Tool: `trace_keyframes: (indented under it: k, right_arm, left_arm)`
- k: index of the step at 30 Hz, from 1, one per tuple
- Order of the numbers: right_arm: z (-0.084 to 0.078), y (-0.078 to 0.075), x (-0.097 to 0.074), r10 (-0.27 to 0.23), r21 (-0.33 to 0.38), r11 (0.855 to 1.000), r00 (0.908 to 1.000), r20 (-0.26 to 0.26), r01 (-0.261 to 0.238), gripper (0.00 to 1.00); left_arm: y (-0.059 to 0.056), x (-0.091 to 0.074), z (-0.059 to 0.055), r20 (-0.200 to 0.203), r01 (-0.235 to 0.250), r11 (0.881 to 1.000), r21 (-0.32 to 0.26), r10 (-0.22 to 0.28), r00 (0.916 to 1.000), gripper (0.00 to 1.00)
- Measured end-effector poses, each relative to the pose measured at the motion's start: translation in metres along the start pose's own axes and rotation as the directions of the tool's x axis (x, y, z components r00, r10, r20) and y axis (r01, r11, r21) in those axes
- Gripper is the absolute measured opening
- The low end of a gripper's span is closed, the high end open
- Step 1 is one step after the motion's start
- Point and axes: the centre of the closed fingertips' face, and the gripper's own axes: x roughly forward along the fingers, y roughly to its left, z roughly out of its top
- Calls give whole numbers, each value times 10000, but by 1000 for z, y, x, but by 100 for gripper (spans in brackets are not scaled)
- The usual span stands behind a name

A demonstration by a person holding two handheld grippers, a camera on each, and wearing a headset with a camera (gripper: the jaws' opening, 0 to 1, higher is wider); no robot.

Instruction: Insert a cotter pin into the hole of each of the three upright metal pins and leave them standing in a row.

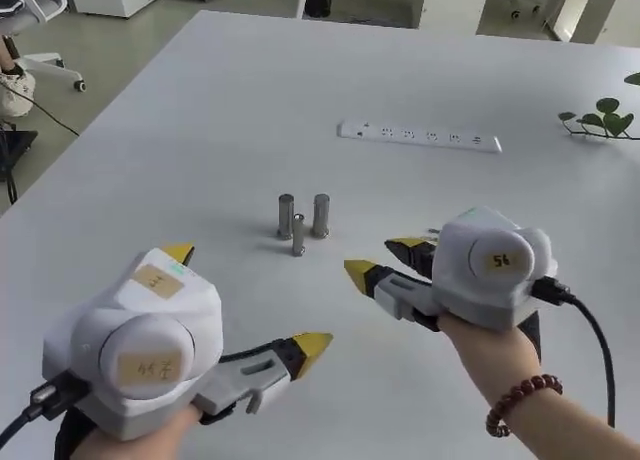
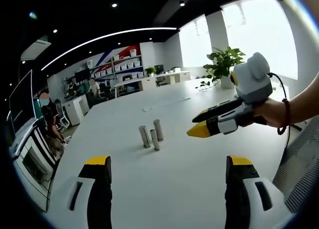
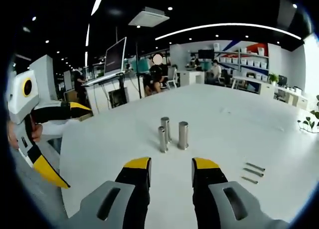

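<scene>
Three short upright metal pins (image 1: 300, 220) stand in a tight cluster near the middle of the white table (image 1: 200, 130). In the left gripper view the metal pins (image 2: 152, 135) are ahead, well beyond the jaws. My left gripper (image 1: 246, 298) (image 2: 168, 162) is wide open with nothing in it, to the near left of them. My right gripper (image 1: 383, 258) (image 3: 171, 163) is open with a narrower gap, also holding nothing, and sits just right of the metal pins (image 3: 172, 134). Three thin cotter pins (image 3: 251, 172) lie flat on the table to its right.
A white power strip (image 1: 420, 136) lies farther back on the table. A potted plant (image 1: 600, 120) (image 2: 222, 64) stands at the far right edge. Office chairs (image 1: 40, 20) and desks with people stand beyond the table.
</scene>
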Motion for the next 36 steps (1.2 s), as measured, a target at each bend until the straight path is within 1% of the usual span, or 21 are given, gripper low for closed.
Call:
trace_keyframes:
  k: [3,4,7,10,12,13,15,19,21,25,28,31,36]
  right_arm:
    - [1,1,13,147,-56,9999,9999,-46,-148,25]
    - [1,1,18,225,40,9997,9997,-44,-225,25]
    - [2,4,30,402,88,9992,9992,-62,-402,25]
    - [4,8,40,592,-35,9982,9982,-46,-592,24]
    - [6,11,45,749,-101,9971,9972,-21,-749,23]
    - [6,13,49,822,-265,9963,9966,31,-821,22]
    - [8,15,54,916,-506,9946,9957,123,-909,19]
    - [6,17,66,1112,-590,9921,9938,80,-1105,13]
    - [4,17,71,1165,-572,9916,9932,61,-1160,12]
    - [6,19,79,1343,-354,9904,9906,258,-1333,11]
    - [9,17,86,1324,-188,9911,9904,405,-1317,11]
    - [11,17,90,1313,-251,9912,9903,462,-1303,9]
    - [13,18,95,1453,-97,9894,9882,477,-1450,7]
  left_arm:
    - [4,2,1,-12,-14,10000,72,14,10000,95]
    - [6,3,1,-35,-6,10000,57,6,10000,95]
    - [8,5,-1,-93,102,9997,-220,-104,9999,94]
    - [7,5,-2,-103,211,9993,-319,-214,9997,94]
    - [5,5,-4,-180,290,9987,-411,-298,9994,94]
    - [3,6,-4,-197,348,9983,-461,-357,9992,94]
    - [2,6,-4,-192,394,9982,-452,-403,9990,93]
    - [0,7,-4,-206,481,9980,-409,-490,9986,93]
    - [0,7,-5,-215,478,9981,-384,-487,9986,92]
    - [0,8,-6,-288,477,9981,-378,-488,9984,92]
    - [1,8,-6,-307,449,9984,-342,-460,9985,92]
    - [1,8,-6,-328,423,9986,-330,-434,9985,92]
    - [3,7,-7,-372,358,9989,-317,-370,9986,91]
